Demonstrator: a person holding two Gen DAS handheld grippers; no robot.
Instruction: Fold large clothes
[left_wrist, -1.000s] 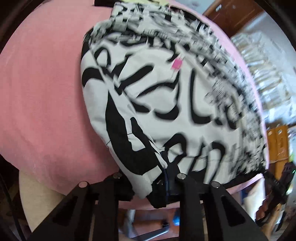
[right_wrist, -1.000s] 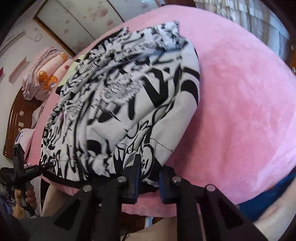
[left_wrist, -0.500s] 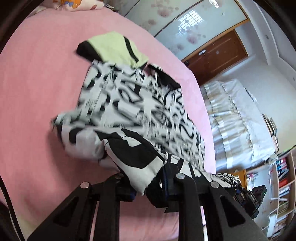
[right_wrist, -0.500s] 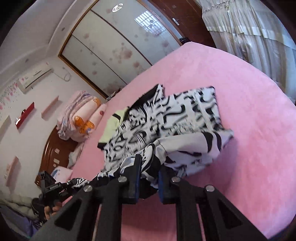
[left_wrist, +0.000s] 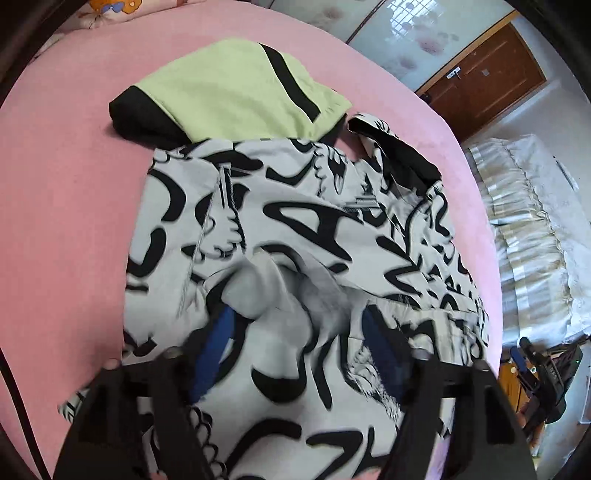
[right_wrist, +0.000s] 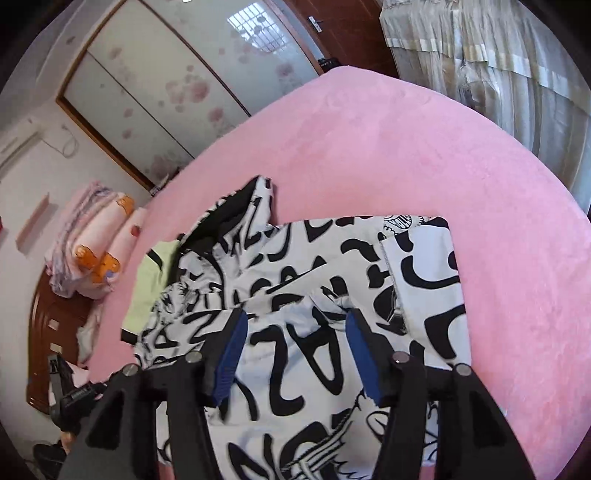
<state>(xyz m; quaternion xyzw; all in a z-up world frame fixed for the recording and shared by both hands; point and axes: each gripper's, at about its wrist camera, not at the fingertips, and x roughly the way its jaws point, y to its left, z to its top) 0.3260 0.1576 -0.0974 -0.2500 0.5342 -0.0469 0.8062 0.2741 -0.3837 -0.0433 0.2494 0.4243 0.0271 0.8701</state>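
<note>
The printed garment (left_wrist: 295, 229) lies folded over on the pink bed (left_wrist: 66, 206); a green top (left_wrist: 236, 96) touches its far edge; bedding (right_wrist: 85, 251) is piled at the headboard, curtains (right_wrist: 498, 70) hang past the far side; bare bed lies wide to either side; left gripper (left_wrist: 295, 332) and right gripper (right_wrist: 295, 328) have just been opening, jaws wide, cloth below them, gripping nothing.

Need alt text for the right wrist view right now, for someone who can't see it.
The right gripper hangs open, its jaws having just opened, nothing pinched, over a black-and-white printed garment lying folded on a pink bed. A light green garment peeks out at the left.
</note>
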